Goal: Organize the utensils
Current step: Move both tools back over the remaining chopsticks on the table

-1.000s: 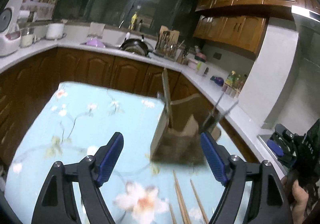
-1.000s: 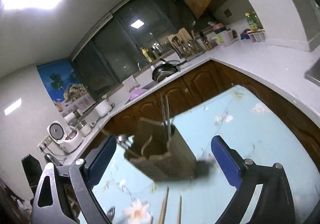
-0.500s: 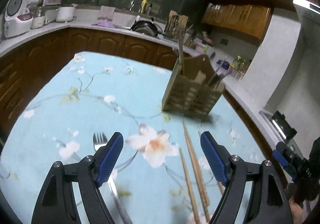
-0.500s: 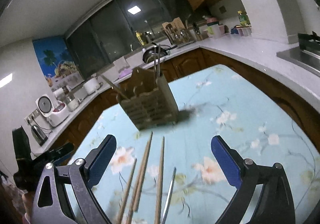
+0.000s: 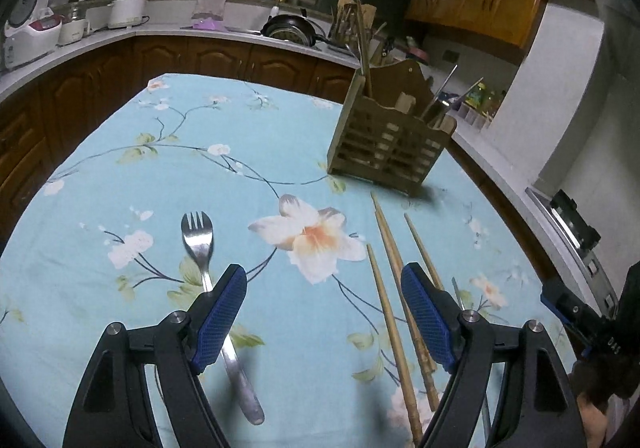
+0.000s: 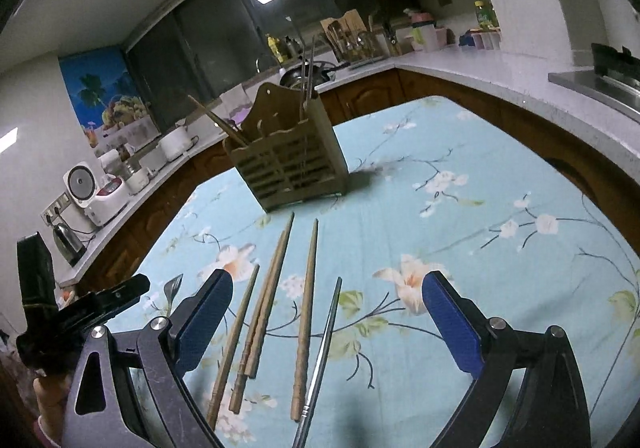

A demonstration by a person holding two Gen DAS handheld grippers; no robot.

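A slatted wooden utensil holder (image 5: pixel 390 137) stands on the floral blue tablecloth, with chopsticks and metal utensils upright in it; it also shows in the right wrist view (image 6: pixel 286 159). A metal fork (image 5: pixel 206 268) lies under my open, empty left gripper (image 5: pixel 323 314). Several wooden chopsticks (image 5: pixel 394 280) lie to the right of it, and they also show in the right wrist view (image 6: pixel 276 296) beside a thin metal chopstick (image 6: pixel 324 344). My right gripper (image 6: pixel 327 322) is open and empty above them.
The table (image 5: pixel 120 175) is ringed by wooden cabinets and a white counter (image 6: pixel 480 67). On the counter are a rice cooker (image 5: pixel 28 27), a pan (image 5: pixel 290 31) and a knife block. The other hand-held gripper shows at the right edge (image 5: pixel 592 324).
Both grippers have tilted down and drawn back from the holder. The fork and loose chopsticks have come into view beneath them. Both stay open.
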